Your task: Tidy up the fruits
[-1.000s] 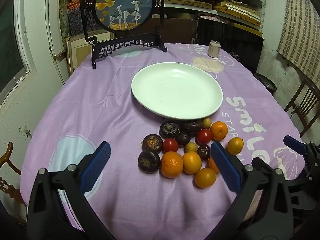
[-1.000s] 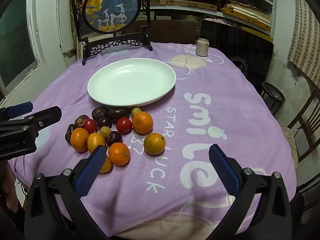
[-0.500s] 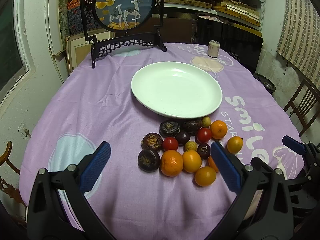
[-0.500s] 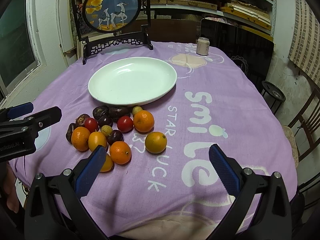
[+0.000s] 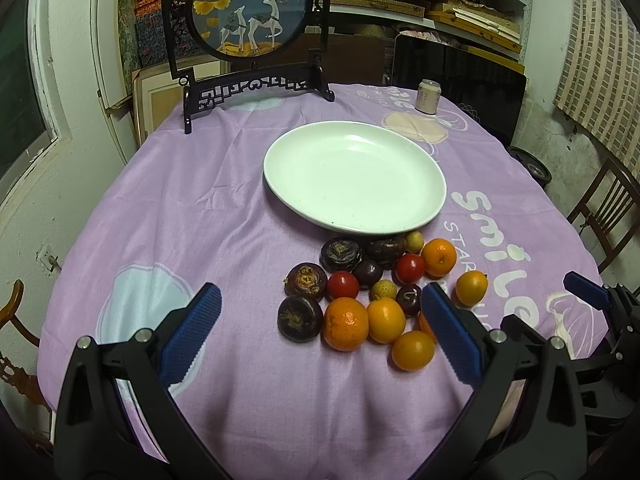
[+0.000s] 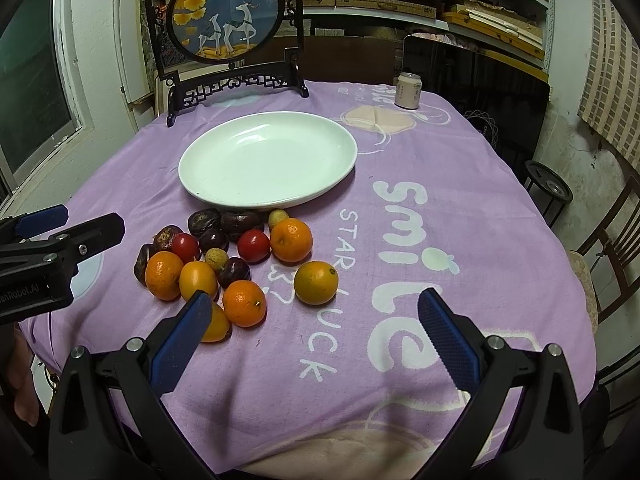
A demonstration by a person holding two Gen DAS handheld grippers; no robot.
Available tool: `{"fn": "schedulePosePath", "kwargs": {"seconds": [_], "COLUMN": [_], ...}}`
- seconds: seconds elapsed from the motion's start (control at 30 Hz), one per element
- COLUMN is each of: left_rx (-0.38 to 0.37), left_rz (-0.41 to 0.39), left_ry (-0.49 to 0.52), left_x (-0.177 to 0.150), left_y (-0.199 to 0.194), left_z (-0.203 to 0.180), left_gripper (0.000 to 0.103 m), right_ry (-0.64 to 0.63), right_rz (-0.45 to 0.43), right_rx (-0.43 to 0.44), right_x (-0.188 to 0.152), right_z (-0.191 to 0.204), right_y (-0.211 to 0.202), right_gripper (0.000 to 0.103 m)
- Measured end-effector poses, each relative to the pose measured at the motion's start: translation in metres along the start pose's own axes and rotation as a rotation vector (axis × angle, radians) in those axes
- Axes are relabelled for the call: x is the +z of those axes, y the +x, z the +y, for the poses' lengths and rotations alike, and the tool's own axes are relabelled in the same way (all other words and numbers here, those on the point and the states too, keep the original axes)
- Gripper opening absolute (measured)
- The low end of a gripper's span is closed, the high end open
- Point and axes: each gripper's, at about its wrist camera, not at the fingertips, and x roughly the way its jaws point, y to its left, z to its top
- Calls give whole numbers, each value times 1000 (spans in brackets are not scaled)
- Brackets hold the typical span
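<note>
A cluster of fruit lies on the purple tablecloth just in front of an empty white plate [image 5: 354,176] [image 6: 268,158]: several oranges [image 5: 346,323] [image 6: 316,282], red tomatoes [image 5: 343,285] [image 6: 253,245], dark purple fruits [image 5: 300,318] [image 6: 204,222] and small yellow-green ones [image 5: 414,241]. My left gripper [image 5: 320,334] is open and empty, near the table's front edge with the fruit between and beyond its fingers. My right gripper [image 6: 316,330] is open and empty, to the right of the cluster. The left gripper also shows at the left of the right wrist view [image 6: 60,236].
A round painted screen on a black stand [image 5: 248,12] [image 6: 226,16] stands at the table's back. A small can [image 5: 428,97] [image 6: 407,91] sits back right. Wooden chairs [image 5: 608,212] stand to the right, and a wall and window to the left.
Both grippers have moved slightly forward; the fruit and plate sit a little lower and closer in both views. Nothing was taken hold of.
</note>
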Motion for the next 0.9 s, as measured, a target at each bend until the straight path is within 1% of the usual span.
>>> {"fn": "schedulePosePath", "kwargs": {"seconds": [0.67, 0.87, 0.9], "left_rx": [-3, -5, -7], "left_rz": [3, 6, 7], "left_ry": [-2, -4, -7], "left_x": [-3, -10, -12], "left_y": [0, 2, 6], "left_z": [4, 5, 10], "left_gripper": [101, 101, 101], "right_ry": [3, 3, 3], "right_rz": [13, 13, 14], "right_rx": [14, 13, 13], "right_x": [0, 0, -1], "right_z": [3, 3, 4], "right_y": [2, 2, 2], "right_gripper": [102, 102, 102]}}
